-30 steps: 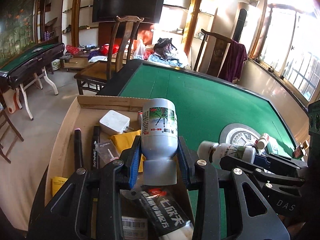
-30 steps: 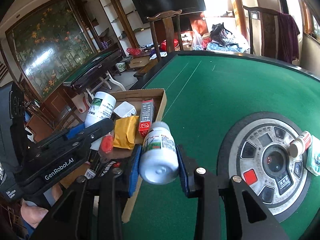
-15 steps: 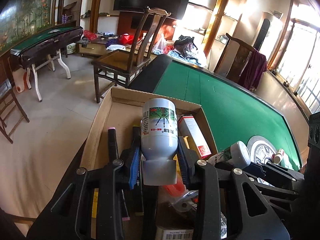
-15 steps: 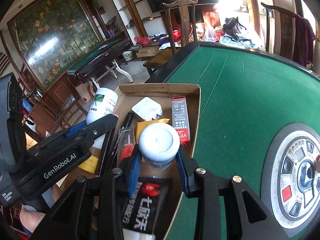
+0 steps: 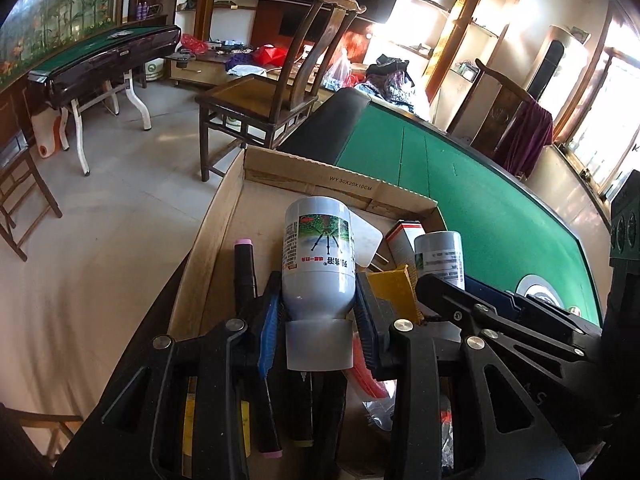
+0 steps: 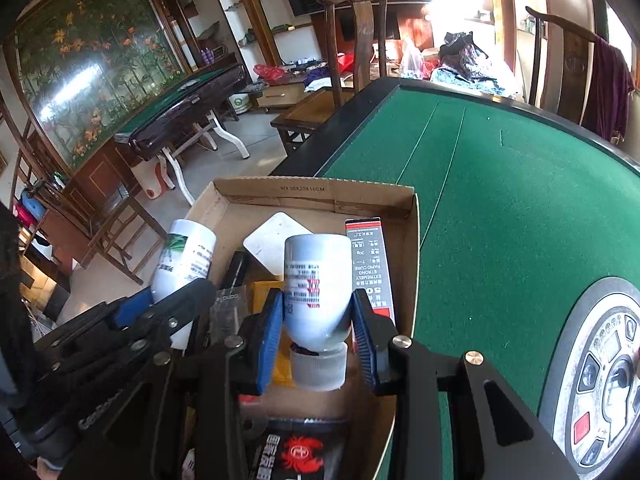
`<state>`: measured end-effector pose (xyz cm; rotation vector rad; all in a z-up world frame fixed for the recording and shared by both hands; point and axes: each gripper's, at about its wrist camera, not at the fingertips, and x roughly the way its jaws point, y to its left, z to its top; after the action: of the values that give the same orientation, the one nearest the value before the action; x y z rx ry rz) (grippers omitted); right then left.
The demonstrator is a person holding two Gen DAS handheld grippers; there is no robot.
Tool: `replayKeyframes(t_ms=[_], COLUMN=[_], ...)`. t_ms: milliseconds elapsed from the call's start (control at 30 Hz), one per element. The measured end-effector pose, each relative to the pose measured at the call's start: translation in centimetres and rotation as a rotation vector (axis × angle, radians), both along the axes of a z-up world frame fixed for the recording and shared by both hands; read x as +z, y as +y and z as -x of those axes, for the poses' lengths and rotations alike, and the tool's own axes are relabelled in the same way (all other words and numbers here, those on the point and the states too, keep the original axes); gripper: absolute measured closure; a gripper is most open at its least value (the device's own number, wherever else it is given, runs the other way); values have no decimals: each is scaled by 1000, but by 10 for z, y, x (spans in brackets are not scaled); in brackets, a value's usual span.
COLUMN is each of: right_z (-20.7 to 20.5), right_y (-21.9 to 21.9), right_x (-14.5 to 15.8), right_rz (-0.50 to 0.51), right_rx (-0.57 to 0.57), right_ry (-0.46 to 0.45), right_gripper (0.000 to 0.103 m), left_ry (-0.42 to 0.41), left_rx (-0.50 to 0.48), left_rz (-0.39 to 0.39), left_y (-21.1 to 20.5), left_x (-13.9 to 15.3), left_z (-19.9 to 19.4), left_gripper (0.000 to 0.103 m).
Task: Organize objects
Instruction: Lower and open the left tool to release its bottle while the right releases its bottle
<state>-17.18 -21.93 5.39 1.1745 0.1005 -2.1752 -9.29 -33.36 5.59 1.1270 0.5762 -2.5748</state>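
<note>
My left gripper point(image 5: 318, 316) is shut on a white bottle with a green label point(image 5: 318, 256), held cap-towards-me over the open cardboard box point(image 5: 224, 216). My right gripper point(image 6: 318, 320) is shut on a second white bottle point(image 6: 316, 280), also over the box point(image 6: 312, 194). Each gripper shows in the other's view: the right one point(image 5: 444, 280) with its bottle point(image 5: 438, 250), the left one point(image 6: 176, 300) with its bottle point(image 6: 182, 260). The box holds black markers point(image 5: 245, 272), a red-and-white carton point(image 6: 366, 264), a yellow packet point(image 5: 394, 288) and a white flat pack point(image 6: 276, 248).
The box sits at the left edge of a green felt table point(image 6: 500, 208) with a round control panel point(image 6: 604, 368) at the right. A wooden chair point(image 5: 280, 92) stands beyond the table edge. A black packet point(image 6: 296, 448) lies at the box's near end.
Both grippers moved left from the green felt to above the box, each still holding its bottle. The right bottle turned from base-towards-camera to pointing away.
</note>
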Motion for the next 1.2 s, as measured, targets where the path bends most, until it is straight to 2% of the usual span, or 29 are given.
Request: replayKeyframes(t_ms=[400,633,833,1000,1200], right_z=[8,8,2,-9,-37], right_y=[-3,3,12,32,89], right_x=[-6,-1,16,25,18], right_rz=[-1,19,57,124,173], right_rx=[-12,-22,-28,-36,-54], right_ry=[4,3,49,44,10], right_gripper=[68,66,66,66,66], left_ry=[-66,-58,-25,15,65], left_rx=[24,36,41,29,-18], left_rz=[-31,-19,-18,-23,-7], left_y=[-9,-9,-8,-6,7], left_x=[-15,-12,-5,2,13], left_z=[7,5,2,-3,-7], left_gripper=[69,69,67,67,67])
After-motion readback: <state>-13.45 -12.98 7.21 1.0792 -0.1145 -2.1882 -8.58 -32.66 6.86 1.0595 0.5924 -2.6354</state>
